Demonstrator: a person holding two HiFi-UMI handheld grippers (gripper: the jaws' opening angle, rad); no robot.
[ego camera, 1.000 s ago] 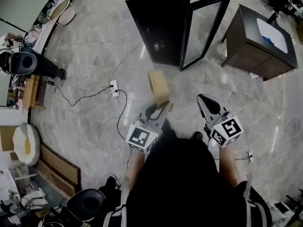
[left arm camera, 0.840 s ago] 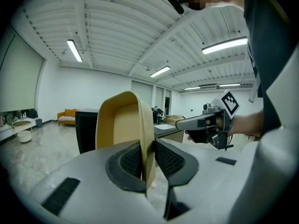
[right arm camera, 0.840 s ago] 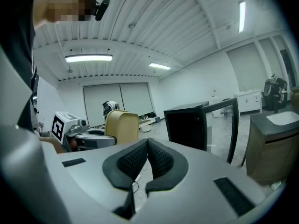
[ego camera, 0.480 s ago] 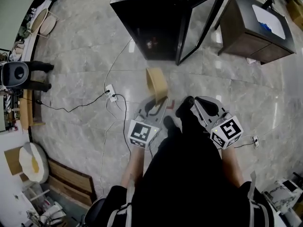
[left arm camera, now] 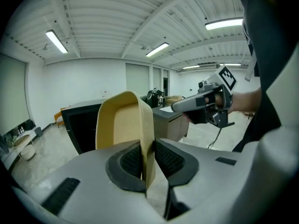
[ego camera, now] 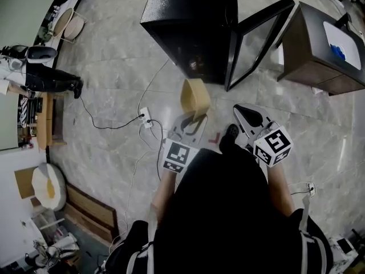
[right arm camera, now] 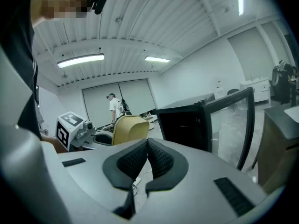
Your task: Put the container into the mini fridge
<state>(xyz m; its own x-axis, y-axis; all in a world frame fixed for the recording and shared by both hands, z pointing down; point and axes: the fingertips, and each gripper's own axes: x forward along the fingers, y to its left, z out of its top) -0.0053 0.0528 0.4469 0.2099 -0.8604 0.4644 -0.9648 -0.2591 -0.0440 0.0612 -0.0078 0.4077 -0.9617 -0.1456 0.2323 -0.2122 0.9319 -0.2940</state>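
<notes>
A tan open-topped container point(ego camera: 195, 97) hangs above the floor, held by one wall in my left gripper point(ego camera: 195, 119). In the left gripper view the pads are shut on that thin wall point(left arm camera: 148, 157) and the container point(left arm camera: 122, 121) stands upright in front. The black mini fridge point(ego camera: 191, 23) stands just beyond it, its glass door point(ego camera: 259, 39) swung open to the right and its inside dark. My right gripper point(ego camera: 240, 112) floats to the right of the container, shut with nothing in it; its pads meet point(right arm camera: 147, 146). From there the container point(right arm camera: 131, 129) shows left of the fridge point(right arm camera: 183, 125).
A dark wooden cabinet point(ego camera: 319, 53) with a white top stands right of the fridge door. A power strip point(ego camera: 146, 117) and cables trail over the marble floor at the left. A person point(ego camera: 43, 76) stands at the far left. My own shoe point(ego camera: 230, 133) is beneath the grippers.
The person holding the grippers has stepped along, so the fridge and floor have shifted in view. The container stays gripped in the left gripper, slightly nearer the fridge opening.
</notes>
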